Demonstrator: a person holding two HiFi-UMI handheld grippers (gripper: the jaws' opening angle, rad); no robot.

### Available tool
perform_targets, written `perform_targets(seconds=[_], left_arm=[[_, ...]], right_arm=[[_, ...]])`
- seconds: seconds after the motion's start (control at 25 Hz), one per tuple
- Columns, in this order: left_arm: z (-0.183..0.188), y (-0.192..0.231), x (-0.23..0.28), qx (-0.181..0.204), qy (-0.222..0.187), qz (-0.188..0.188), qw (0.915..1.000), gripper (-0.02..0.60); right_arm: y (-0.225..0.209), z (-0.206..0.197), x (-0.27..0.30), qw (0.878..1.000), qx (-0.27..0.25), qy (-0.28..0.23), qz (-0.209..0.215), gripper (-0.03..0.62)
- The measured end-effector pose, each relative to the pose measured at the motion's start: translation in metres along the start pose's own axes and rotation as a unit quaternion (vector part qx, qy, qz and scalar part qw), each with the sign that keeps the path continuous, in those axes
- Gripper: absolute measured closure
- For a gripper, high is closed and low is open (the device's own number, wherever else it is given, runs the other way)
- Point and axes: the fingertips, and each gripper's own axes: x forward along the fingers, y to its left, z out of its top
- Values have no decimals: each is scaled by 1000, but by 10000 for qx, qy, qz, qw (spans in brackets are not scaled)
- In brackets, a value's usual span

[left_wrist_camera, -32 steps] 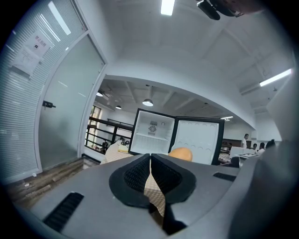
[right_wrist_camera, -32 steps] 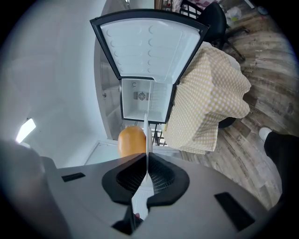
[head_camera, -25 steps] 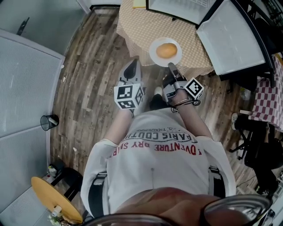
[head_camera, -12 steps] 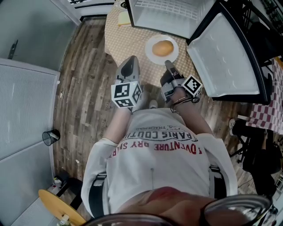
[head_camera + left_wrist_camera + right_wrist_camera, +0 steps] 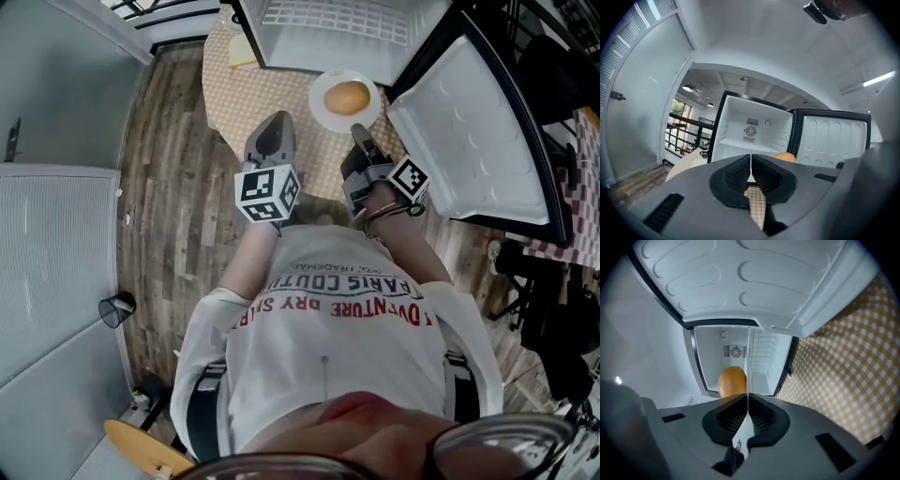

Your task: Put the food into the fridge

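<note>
1. Two hand-held grippers are held out ahead of the person. The right hand-held gripper (image 5: 358, 131) is pinching the near rim of the plate (image 5: 323, 91), whose thin white edge is clamped between its pads. The left hand-held gripper (image 5: 273, 122) is pressed together on nothing.
2. The food (image 5: 348, 97) sits on the plate, just beyond the right hand-held gripper's tips and ahead and to the right of the left one.
3. Within the last second the plate has been carried forward over the worktop (image 5: 234, 98). It was by the worktop's near edge a second ago and is now close to the open fridge (image 5: 347, 28), straight ahead of the right hand-held gripper.
4. Whether the plate is lifted clear of the worktop or slid along it cannot be told.
5. The left hand-held gripper has been brought forward alongside, kept closed, to the left of the plate and apart from it.
6. The door (image 5: 469, 131) stands swung open to the right of the right hand-held gripper, so the way in is unblocked.
7. The carry is judged nearly finished: the plate remains to be passed onto a shelf and released.
8. Since the plate is held by its rim alone, it is best kept level so the food is not tipped off.
</note>
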Motion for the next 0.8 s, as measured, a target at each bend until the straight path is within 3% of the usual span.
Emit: perform_targets(seconds=[0.36,0.6,0.8], left_arm=[[17,21,70,159,201,-704,9972,554],[38,37,114,495,226,-1268,9904,554],[43,52,145,471,322,-1603,9854,554]], right_arm=[[8,32,48,9964,42,-843,59,562],[20,43,88,9905,79,-1368,47,560],[24,59,118,9842,26,-1769,-49,560]])
